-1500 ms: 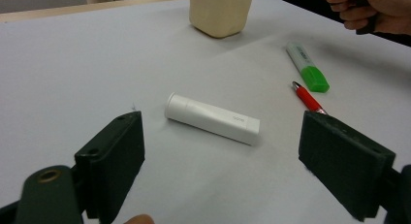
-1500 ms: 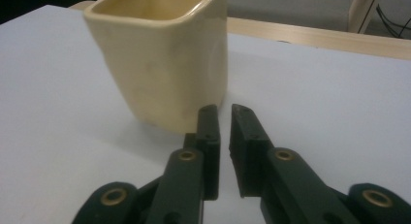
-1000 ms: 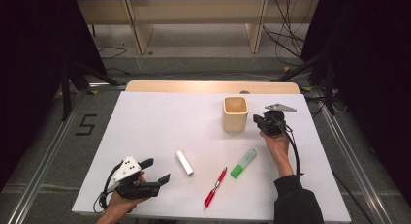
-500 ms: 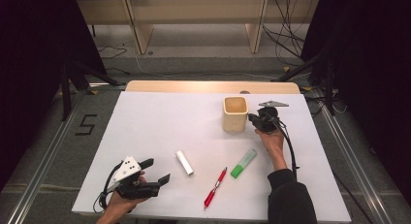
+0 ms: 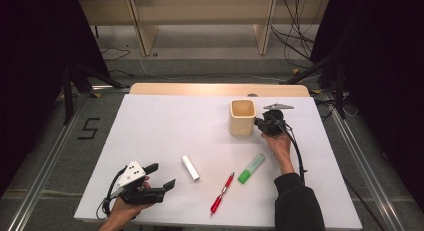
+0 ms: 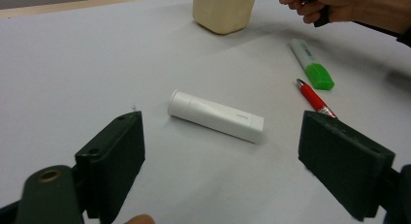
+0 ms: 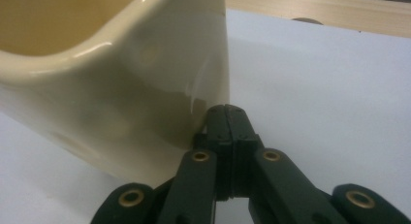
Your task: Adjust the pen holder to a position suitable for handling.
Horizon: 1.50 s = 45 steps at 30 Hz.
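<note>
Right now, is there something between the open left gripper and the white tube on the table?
Nothing visible. In the left gripper view the white tube lies on bare table ahead of the left gripper, whose jaws stand wide apart. The red pen and green highlighter lie off to one side.

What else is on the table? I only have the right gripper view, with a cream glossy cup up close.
Observer: A white cylindrical plastic tube lies on its side, nearer the person than the cream glossy cup.
Operator: Any pens?
Observer: A red pen and a green highlighter lie apart, right of the tube.
Operator: And the left hand-held gripper?
Observer: Its jaws stand open, aimed at the tube, not touching it.
</note>
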Each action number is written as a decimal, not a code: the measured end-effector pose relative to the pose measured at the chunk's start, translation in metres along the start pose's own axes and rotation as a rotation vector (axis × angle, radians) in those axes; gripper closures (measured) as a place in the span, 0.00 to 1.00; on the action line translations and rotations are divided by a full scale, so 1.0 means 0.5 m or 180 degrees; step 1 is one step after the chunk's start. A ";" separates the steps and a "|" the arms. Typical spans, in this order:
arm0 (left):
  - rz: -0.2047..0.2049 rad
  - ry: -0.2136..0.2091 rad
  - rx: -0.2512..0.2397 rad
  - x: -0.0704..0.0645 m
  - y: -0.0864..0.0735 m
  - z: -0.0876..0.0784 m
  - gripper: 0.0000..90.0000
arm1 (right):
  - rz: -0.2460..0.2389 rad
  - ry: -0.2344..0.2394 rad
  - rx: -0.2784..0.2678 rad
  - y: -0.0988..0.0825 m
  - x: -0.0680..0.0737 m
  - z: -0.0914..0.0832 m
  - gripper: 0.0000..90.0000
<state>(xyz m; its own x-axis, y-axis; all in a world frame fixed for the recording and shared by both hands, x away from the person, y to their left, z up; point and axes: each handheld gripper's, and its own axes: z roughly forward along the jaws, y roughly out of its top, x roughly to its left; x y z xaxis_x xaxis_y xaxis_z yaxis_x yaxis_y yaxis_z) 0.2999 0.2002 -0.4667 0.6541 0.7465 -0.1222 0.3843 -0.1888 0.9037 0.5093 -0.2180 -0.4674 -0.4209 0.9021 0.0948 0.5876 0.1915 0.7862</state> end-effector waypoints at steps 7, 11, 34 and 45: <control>0.0002 0.0000 0.0002 0.001 0.000 0.001 0.18 | 0.0005 -0.0031 0.0040 -0.002 0.007 0.010 1.00; 0.0003 -0.0007 -0.0003 -0.001 0.000 0.000 0.18 | -0.0010 -0.0037 0.0066 0.003 0.013 0.015 1.00; 0.0002 -0.0010 -0.0013 -0.001 0.001 0.001 0.18 | -0.0033 0.0081 0.0146 0.028 0.091 0.054 1.00; 0.0008 -0.0010 -0.0012 -0.001 0.001 -0.001 0.18 | -0.0070 0.0117 0.0171 0.037 0.121 0.068 1.00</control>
<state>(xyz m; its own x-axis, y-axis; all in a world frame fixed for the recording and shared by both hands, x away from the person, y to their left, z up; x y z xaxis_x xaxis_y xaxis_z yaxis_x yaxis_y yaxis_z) 0.2998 0.2000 -0.4659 0.6570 0.7441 -0.1211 0.3803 -0.1884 0.9055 0.5182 -0.1468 -0.4678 -0.4585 0.8829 0.1011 0.6137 0.2324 0.7545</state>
